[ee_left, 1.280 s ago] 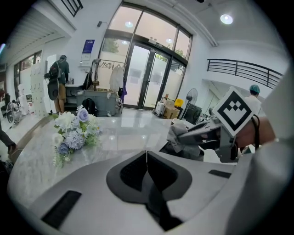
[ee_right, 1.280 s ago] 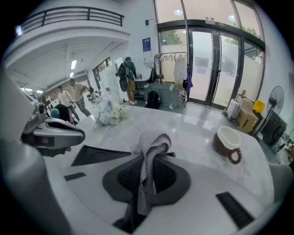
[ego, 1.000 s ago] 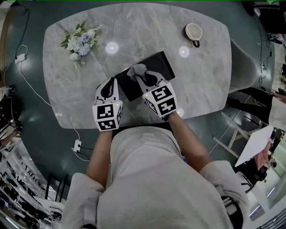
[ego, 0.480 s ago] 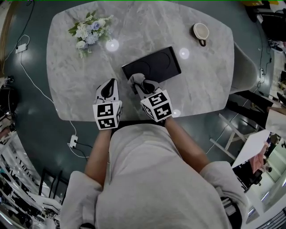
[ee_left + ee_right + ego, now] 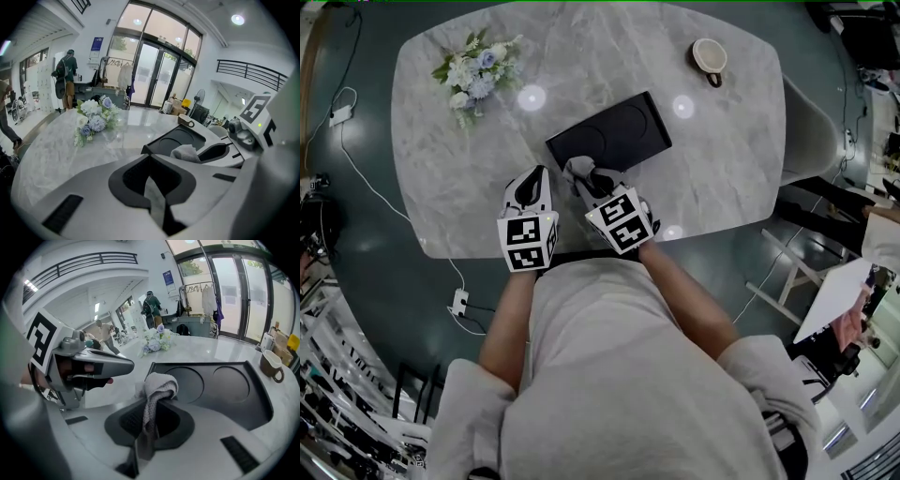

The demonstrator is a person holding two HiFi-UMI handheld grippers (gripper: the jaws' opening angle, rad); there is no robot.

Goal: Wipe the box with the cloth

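The flat black box (image 5: 614,131) with two round recesses lies in the middle of the marble table (image 5: 722,169). A grey cloth (image 5: 579,169) rests at the box's near left corner, and my right gripper (image 5: 587,181) is shut on it. In the right gripper view the cloth (image 5: 158,384) bunches over the jaw tips of the right gripper (image 5: 147,404), with the box (image 5: 225,387) just beyond. My left gripper (image 5: 534,175) is left of the box, over bare table, shut and empty. In the left gripper view, the left gripper (image 5: 150,158) points past the box (image 5: 180,136) and cloth (image 5: 185,153).
A bunch of white and blue flowers (image 5: 473,73) lies at the table's far left. A cup (image 5: 709,56) stands at the far right. A chair (image 5: 811,131) is beside the table's right edge. A cable and socket strip (image 5: 461,305) lie on the floor.
My right gripper has drawn the cloth back across the box toward its near left corner. The left gripper has stayed beside the box.
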